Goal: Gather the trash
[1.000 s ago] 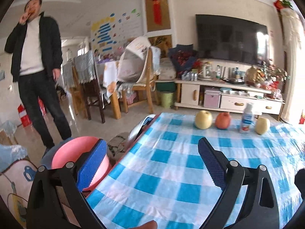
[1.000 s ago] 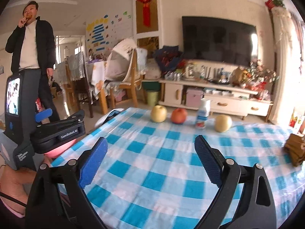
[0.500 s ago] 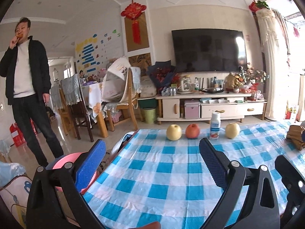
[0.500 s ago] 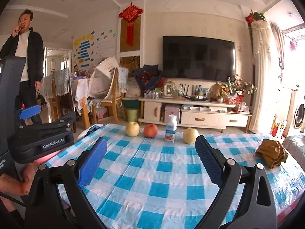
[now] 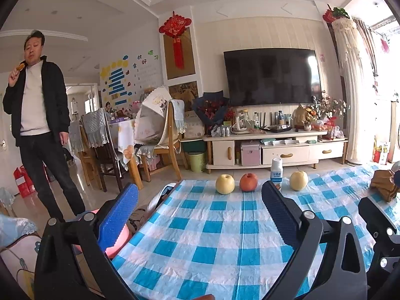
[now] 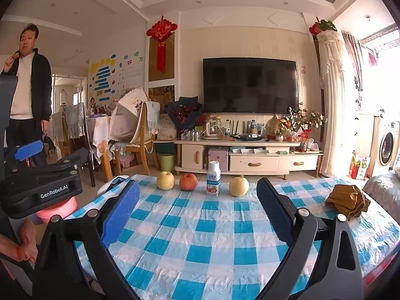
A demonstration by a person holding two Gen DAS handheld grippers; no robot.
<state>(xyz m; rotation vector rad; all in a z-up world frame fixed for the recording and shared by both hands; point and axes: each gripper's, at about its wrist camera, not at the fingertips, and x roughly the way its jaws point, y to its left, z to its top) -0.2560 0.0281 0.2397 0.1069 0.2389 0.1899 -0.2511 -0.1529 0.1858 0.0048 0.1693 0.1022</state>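
A crumpled brown paper wad (image 6: 347, 201) lies on the right side of the blue-checked table (image 6: 200, 240); in the left wrist view the paper wad (image 5: 385, 183) sits at the far right edge. A small white bottle (image 6: 214, 178) stands upright in the far row among the fruit. A pink bin (image 6: 57, 208) stands on the floor off the table's left edge. My right gripper (image 6: 198, 185) is open and empty above the near table. My left gripper (image 5: 200, 190) is also open and empty, over the table's left side, with the pink bin (image 5: 115, 245) behind its left finger.
Two yellow fruits (image 6: 165, 180) (image 6: 238, 186) and a red apple (image 6: 188, 182) stand in the far row with the bottle. A person (image 5: 37, 125) stands on the floor at left. Chairs (image 5: 162, 145), a TV cabinet (image 6: 250, 160) and a green bin (image 6: 166, 162) lie beyond the table.
Both grippers have tilted up and levelled out, so the room and far table edge sit higher and more centred. The brown paper wad has come into both views. Both stay open.
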